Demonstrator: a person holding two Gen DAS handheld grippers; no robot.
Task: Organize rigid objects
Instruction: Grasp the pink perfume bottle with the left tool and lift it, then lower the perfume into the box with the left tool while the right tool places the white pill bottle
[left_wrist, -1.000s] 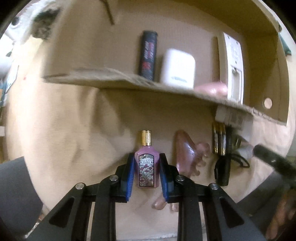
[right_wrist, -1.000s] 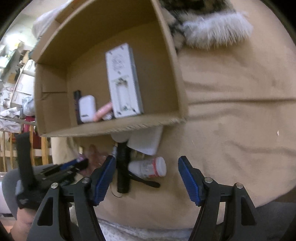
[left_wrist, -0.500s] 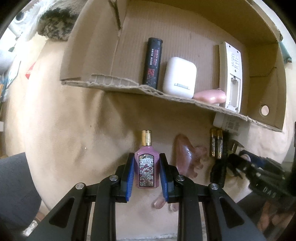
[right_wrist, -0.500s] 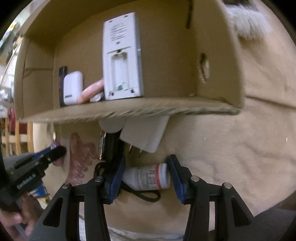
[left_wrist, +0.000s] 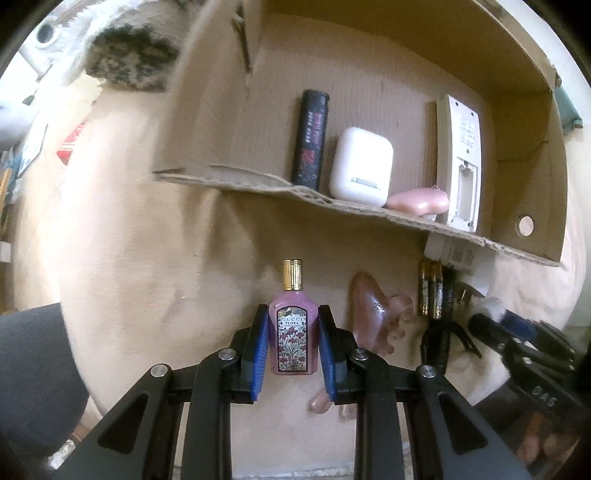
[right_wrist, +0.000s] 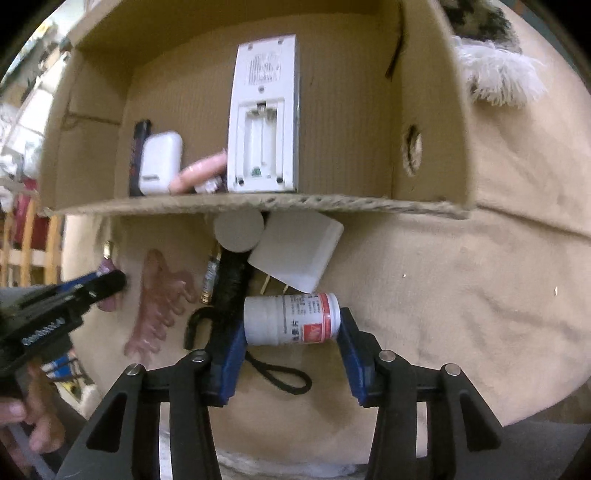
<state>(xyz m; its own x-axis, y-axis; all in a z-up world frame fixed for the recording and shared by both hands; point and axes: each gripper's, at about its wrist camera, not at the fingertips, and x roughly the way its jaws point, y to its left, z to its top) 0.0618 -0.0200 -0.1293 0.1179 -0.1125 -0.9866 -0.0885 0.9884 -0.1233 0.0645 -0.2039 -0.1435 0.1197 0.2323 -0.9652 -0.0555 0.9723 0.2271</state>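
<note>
Each of the 2 views looks forward from just behind its own tongs, low and close over a tan blanket (left_wrist: 129, 258), facing the open cardboard box (left_wrist: 369, 206). The left view sits left of the right one. Both share the box interior, the white remote (right_wrist: 264, 122) and the pink clip (left_wrist: 373, 314).

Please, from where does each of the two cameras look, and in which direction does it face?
Left wrist: sits behind the left gripper, facing the cardboard box; its pads clamp the perfume bottle.
Right wrist: sits behind the right gripper, facing the same box; its pads flank the pill bottle.
Shared: box, earbuds case, remote, pink hair claw; each view shows the other gripper.
</note>
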